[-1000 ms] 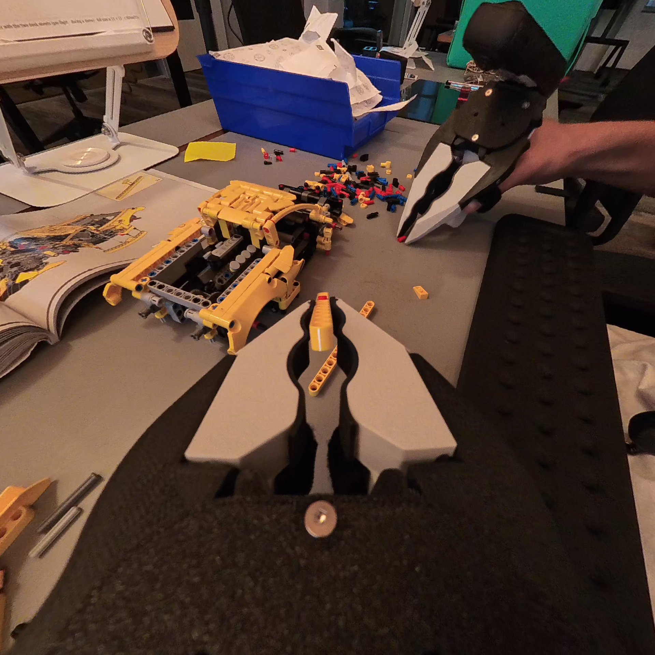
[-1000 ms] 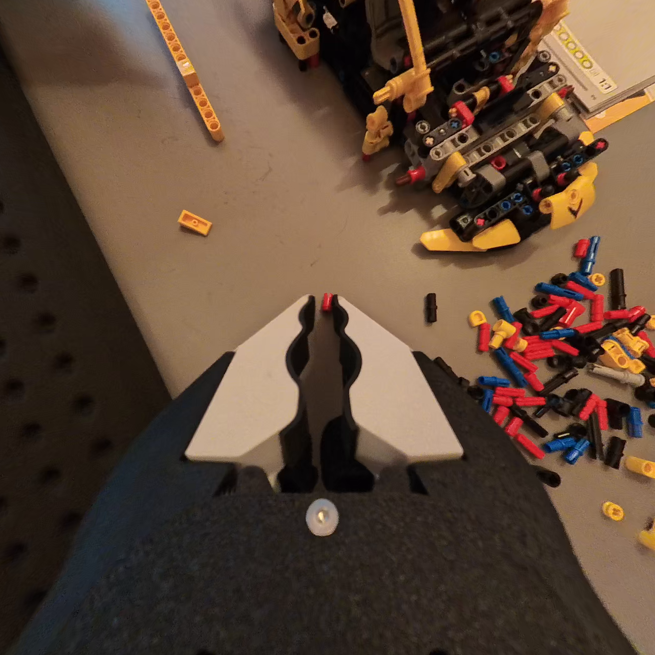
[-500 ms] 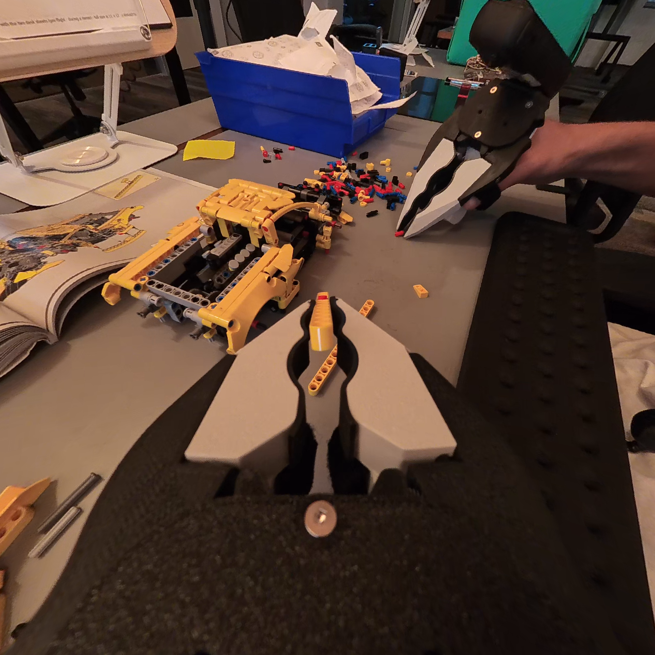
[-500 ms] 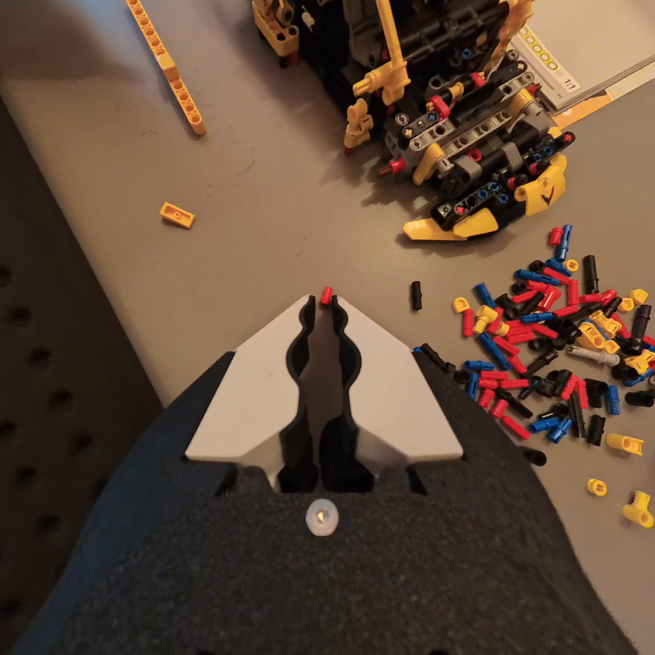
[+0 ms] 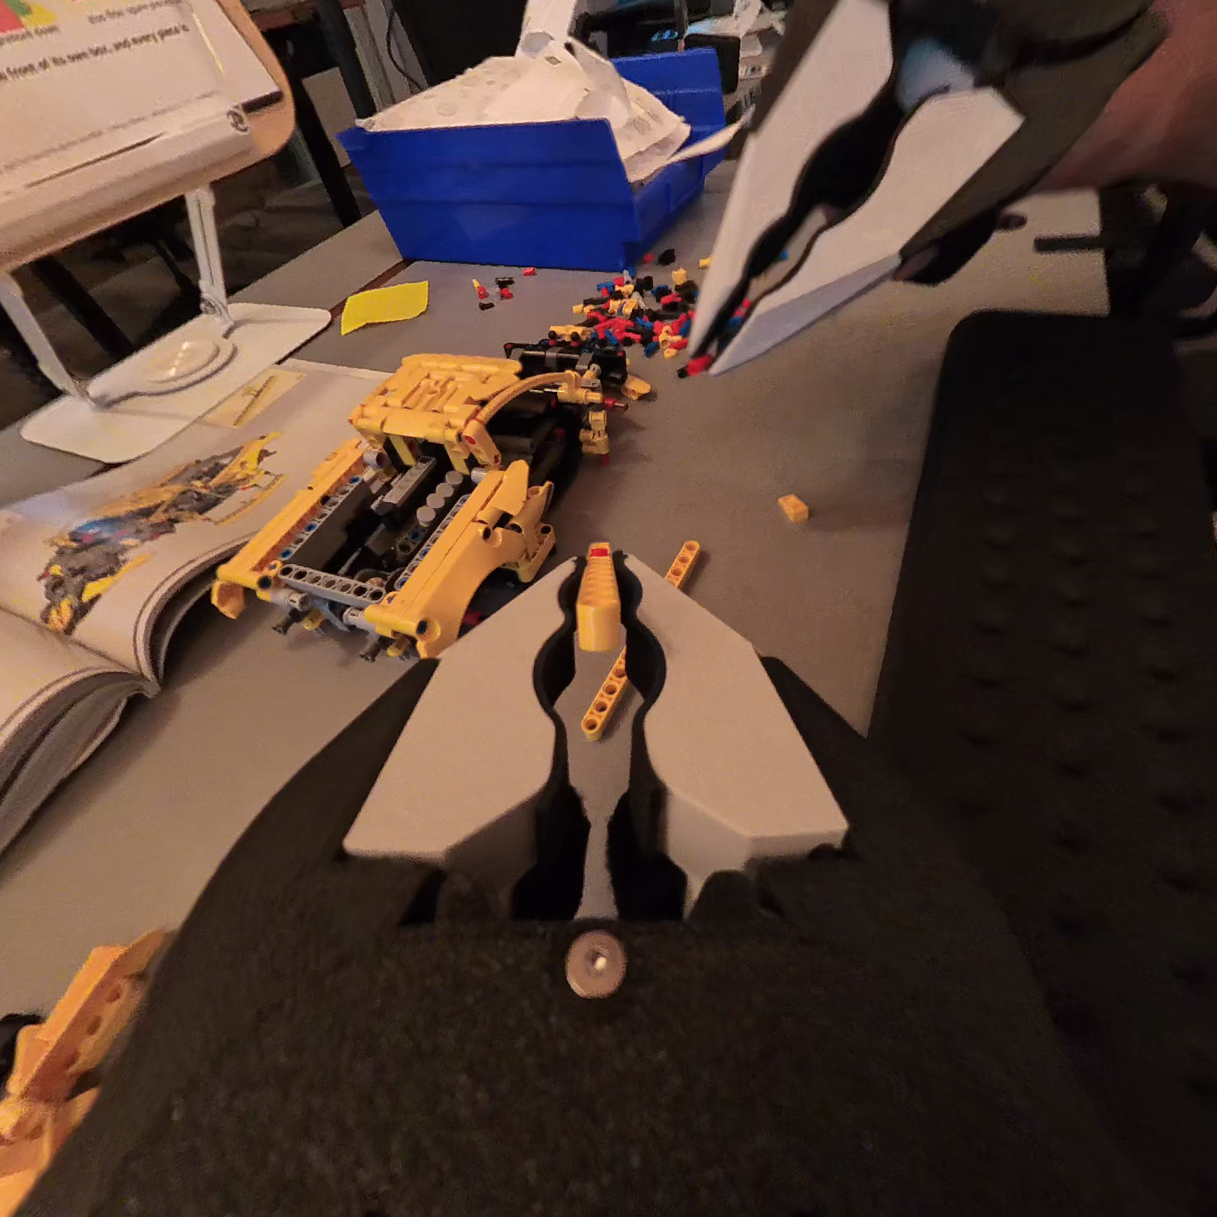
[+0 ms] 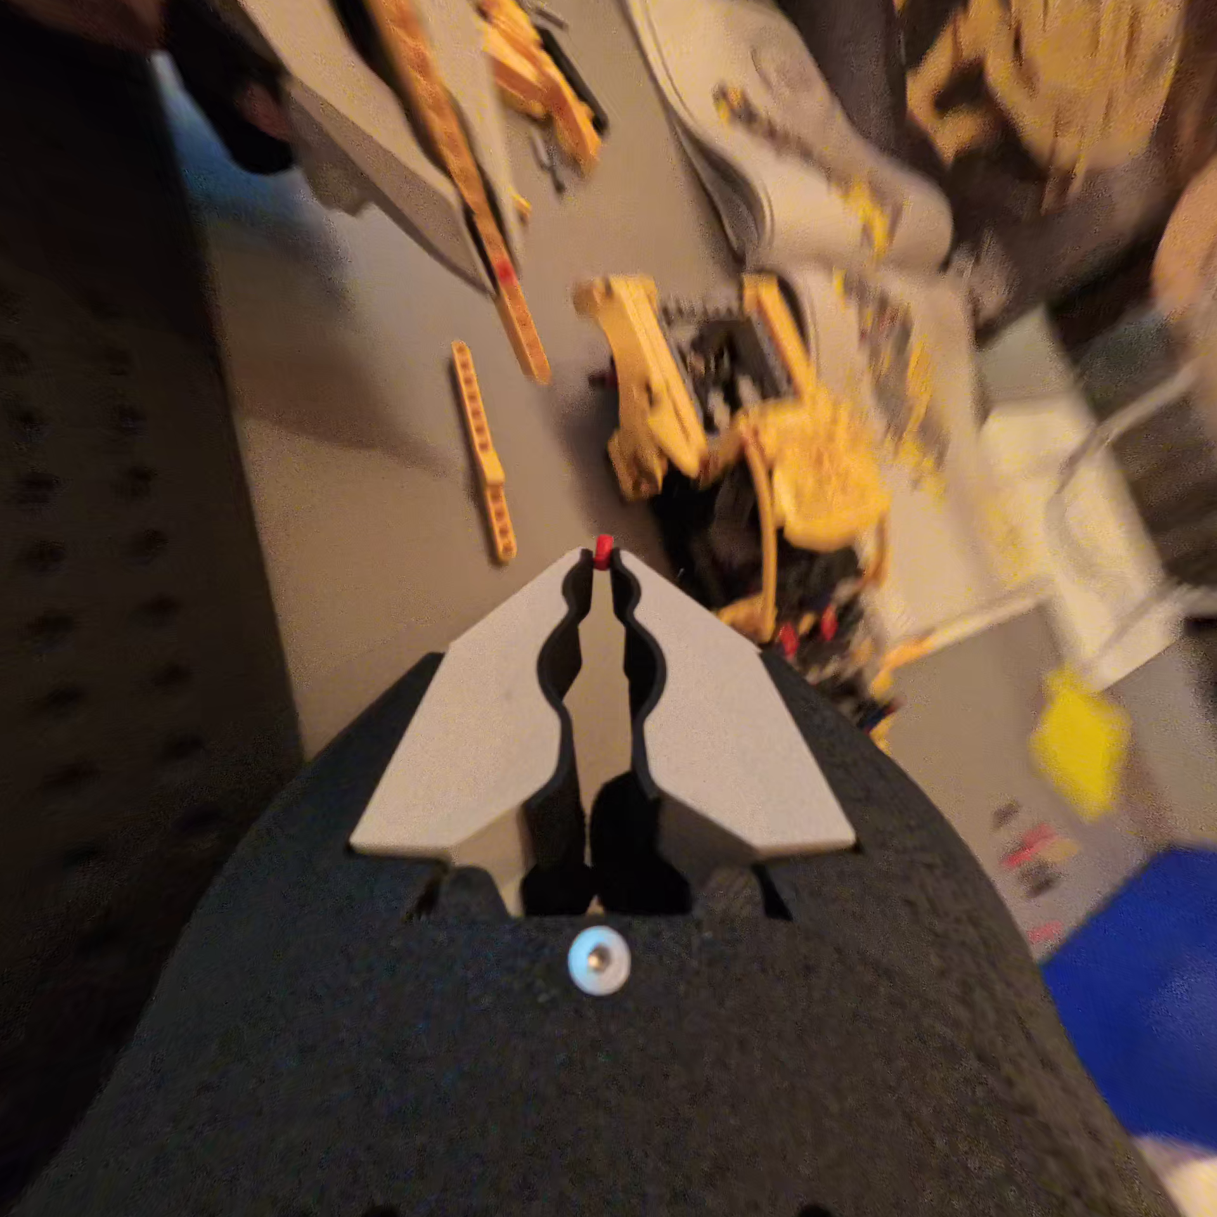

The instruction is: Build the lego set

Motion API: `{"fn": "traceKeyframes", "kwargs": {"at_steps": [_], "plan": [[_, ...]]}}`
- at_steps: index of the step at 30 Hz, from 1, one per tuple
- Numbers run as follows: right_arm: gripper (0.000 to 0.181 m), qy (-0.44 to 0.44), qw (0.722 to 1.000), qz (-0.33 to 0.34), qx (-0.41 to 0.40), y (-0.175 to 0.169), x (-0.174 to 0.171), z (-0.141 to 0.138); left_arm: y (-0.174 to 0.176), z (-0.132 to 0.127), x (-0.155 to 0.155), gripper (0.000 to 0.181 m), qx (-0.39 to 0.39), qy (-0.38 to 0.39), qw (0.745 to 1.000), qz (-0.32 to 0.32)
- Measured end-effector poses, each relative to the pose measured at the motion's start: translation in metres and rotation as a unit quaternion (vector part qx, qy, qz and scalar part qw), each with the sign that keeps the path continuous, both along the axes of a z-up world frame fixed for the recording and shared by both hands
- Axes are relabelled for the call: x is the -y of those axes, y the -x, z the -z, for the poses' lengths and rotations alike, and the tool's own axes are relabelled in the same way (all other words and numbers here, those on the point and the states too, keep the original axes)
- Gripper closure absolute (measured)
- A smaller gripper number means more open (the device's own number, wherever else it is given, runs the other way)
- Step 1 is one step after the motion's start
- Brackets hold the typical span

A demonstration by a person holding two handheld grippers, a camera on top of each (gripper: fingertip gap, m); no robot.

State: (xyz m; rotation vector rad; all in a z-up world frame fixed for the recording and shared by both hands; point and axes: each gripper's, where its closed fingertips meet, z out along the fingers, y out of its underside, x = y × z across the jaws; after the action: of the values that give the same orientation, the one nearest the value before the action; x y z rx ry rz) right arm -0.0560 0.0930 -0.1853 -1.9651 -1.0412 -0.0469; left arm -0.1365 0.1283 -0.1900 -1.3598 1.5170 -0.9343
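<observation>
Lego beam (image 5: 596, 609) is sitting pinched in our left hand-held gripper (image 5: 598, 560), pointing up the frame. We are pinching a red pin (image 6: 602, 552) in our right hand-held gripper (image 6: 600, 560), upper right.

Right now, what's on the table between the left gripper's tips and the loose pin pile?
Left wrist view: bare grey table, apart from one small yellow plate, between left gripper and pin pile.
</observation>
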Motion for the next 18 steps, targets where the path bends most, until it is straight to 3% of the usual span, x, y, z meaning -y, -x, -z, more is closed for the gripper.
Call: {"fn": "traceKeyframes", "kwargs": {"at_steps": [3,6,18], "plan": [[0.178,-0.041,0.986,-0.097,0.127,0.044,-0.011,-0.007,-0.002,0.004,0.006,0.174,-0.015,-0.037,0.999,0.008],[0.178,0.014,0.979,-0.147,0.141,0.071,-0.012,0.003,-0.003,0.008,0.01,0.174,-0.027,-0.055,0.998,0.015],[0.178,0.059,0.939,-0.239,0.242,0.085,-0.025,0.012,-0.005,0.015,0.013,0.174,-0.052,-0.124,0.991,0.013]]}}
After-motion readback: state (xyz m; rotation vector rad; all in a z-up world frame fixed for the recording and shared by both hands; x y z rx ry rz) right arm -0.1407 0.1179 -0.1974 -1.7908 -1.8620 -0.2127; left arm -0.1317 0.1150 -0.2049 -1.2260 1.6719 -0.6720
